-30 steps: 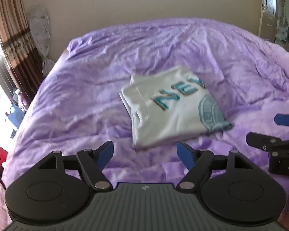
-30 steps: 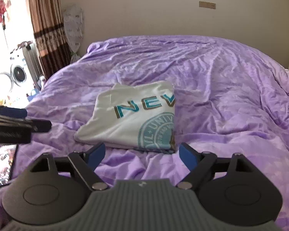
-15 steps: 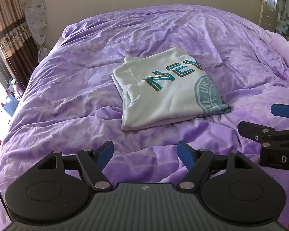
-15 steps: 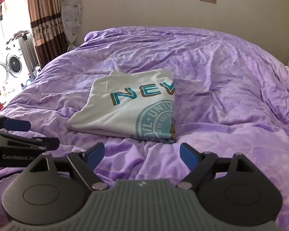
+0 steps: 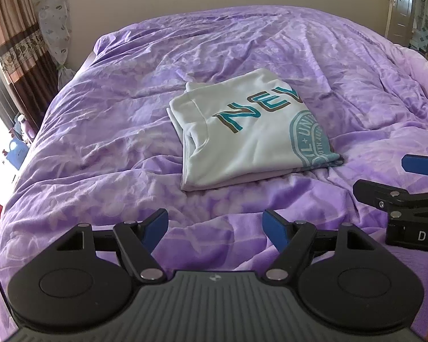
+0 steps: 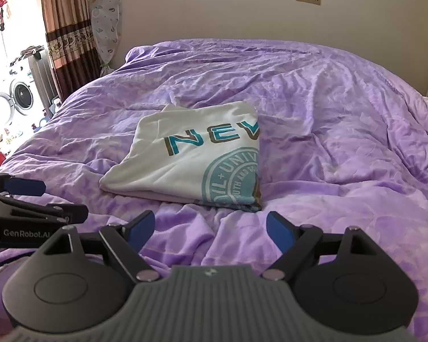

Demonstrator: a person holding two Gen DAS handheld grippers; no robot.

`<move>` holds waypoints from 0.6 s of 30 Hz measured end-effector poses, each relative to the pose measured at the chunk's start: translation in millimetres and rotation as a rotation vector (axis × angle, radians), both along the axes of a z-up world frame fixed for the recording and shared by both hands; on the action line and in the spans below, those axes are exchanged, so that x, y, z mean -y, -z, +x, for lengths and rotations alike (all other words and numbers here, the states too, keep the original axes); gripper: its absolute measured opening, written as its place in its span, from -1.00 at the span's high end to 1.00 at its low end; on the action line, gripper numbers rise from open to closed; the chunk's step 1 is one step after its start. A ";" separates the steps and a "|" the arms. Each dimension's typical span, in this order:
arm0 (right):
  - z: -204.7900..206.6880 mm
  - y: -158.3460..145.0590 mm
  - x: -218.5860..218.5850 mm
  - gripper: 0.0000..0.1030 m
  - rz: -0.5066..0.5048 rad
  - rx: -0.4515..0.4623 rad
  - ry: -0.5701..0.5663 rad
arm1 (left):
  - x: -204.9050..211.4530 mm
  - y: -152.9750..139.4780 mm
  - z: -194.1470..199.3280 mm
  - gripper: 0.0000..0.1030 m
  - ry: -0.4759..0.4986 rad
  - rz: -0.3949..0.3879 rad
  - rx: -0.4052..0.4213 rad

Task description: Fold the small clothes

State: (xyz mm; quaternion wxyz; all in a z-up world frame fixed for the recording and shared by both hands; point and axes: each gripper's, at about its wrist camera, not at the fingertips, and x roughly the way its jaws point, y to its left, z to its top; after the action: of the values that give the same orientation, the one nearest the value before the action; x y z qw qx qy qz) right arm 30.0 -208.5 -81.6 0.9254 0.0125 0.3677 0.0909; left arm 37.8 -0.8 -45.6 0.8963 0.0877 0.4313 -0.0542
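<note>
On purple bedspread (image 5: 105, 148), mid-bed: white T-shirt (image 5: 242, 145), folded; left gripper (image 5: 215, 226) and right gripper (image 6: 209, 228) near, both wide open, empty; square loose edges gently.

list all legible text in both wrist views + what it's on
"NEV": big teal letters on the folded white shirt, cut off at the fold.
"UNIV": round teal seal on the shirt; its other lettering is cut off or too small.
"GenRobot.AI": left gripper body.
"DA": right gripper body, cut off at the frame edge.
</note>
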 end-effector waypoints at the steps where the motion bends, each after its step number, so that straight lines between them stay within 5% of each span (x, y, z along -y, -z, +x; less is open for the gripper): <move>1: 0.1 0.2 0.0 -0.58 0.001 -0.001 0.000 | -0.2 0.3 0.3 -0.70 0.000 0.000 0.000; 18: -0.1 0.7 -0.5 -0.58 0.002 -0.002 0.000 | -2.6 0.7 -0.1 -0.70 -0.001 0.001 -0.002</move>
State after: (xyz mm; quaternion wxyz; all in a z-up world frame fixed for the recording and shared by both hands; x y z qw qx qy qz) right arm 29.9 -208.0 -82.2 0.9249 0.0135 0.3687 0.0915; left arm 37.7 1.8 -46.3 0.8958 0.0877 0.4324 -0.0537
